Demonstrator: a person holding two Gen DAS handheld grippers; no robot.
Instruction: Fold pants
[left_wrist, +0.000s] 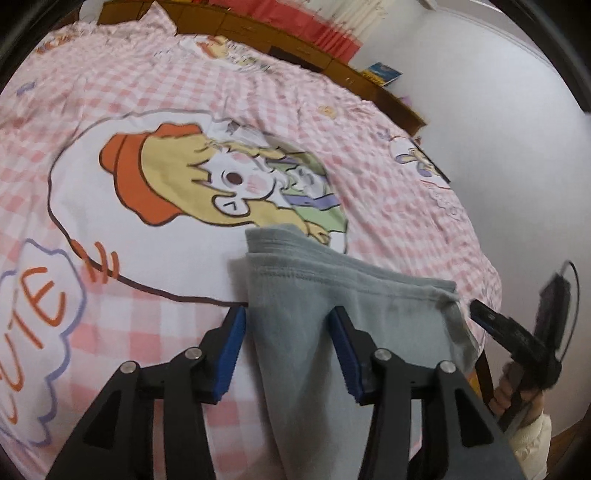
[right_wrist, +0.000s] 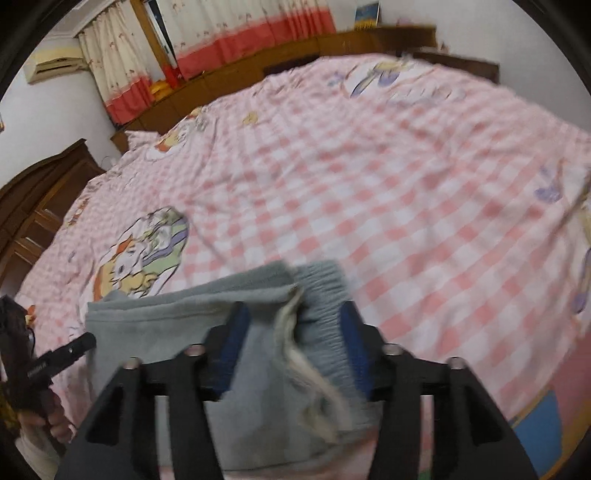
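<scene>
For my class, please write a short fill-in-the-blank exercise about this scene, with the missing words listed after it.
1. The garment between the left tongs is a pair of pants whose colour is ____.
2. The pants lie on a bedspread checked in white and ____.
3. The cartoon figure printed on the bedspread wears a hat whose colour is ____.
4. The pads on the fingers of the right tongs are coloured ____.

Missing words: grey; pink; orange; blue
</scene>
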